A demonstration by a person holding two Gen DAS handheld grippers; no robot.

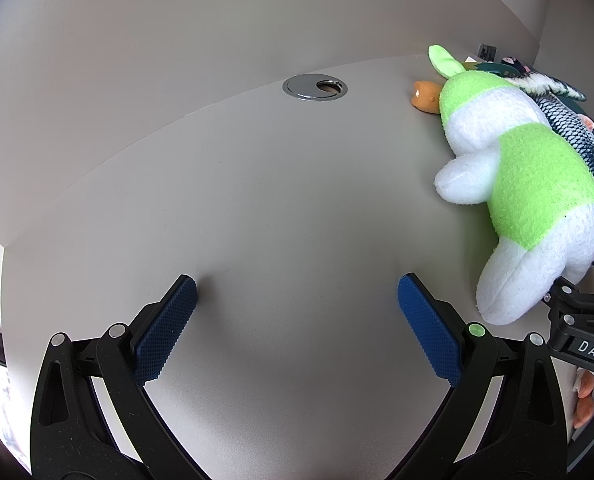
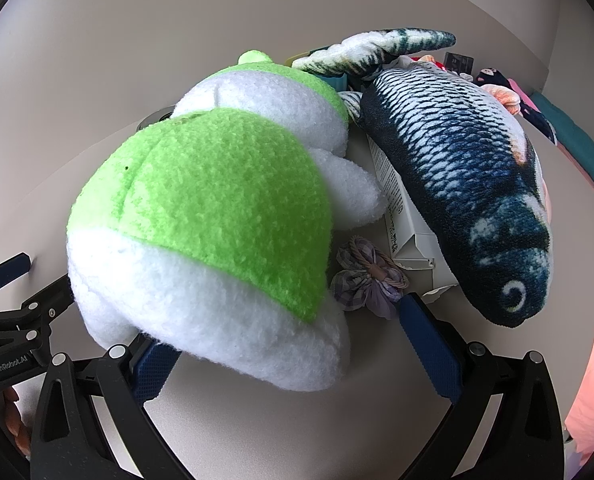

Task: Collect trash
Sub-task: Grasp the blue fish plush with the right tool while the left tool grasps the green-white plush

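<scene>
I am holding my left gripper (image 1: 297,312) low in the left wrist frame with its blue ribbed pads spread wide, gripping nothing, only bare grey desk (image 1: 281,208) lying between them. At the right of that frame the green-and-white plush toy (image 1: 513,184) is lying on its side, its white foot just beside my other tool at the lower right edge.

In the right wrist frame my right gripper (image 2: 287,344) is also standing released, jaws wide, and the same plush's white rump is bulging over the left pad (image 2: 153,368) (touching or merely overlapping, I cannot tell). Just past the right pad, a small lilac checked fabric bow (image 2: 367,276) is resting on the desk. Beyond it, centre right, a torn white cardboard carton (image 2: 409,220) with printed text is lying wedged between the plush and a dark blue scaled fish-shaped plush (image 2: 465,176), which is lying partly over it. Farther back, upper centre of the left view, a round silver cable grommet (image 1: 314,87) is sitting in the desk.
</scene>
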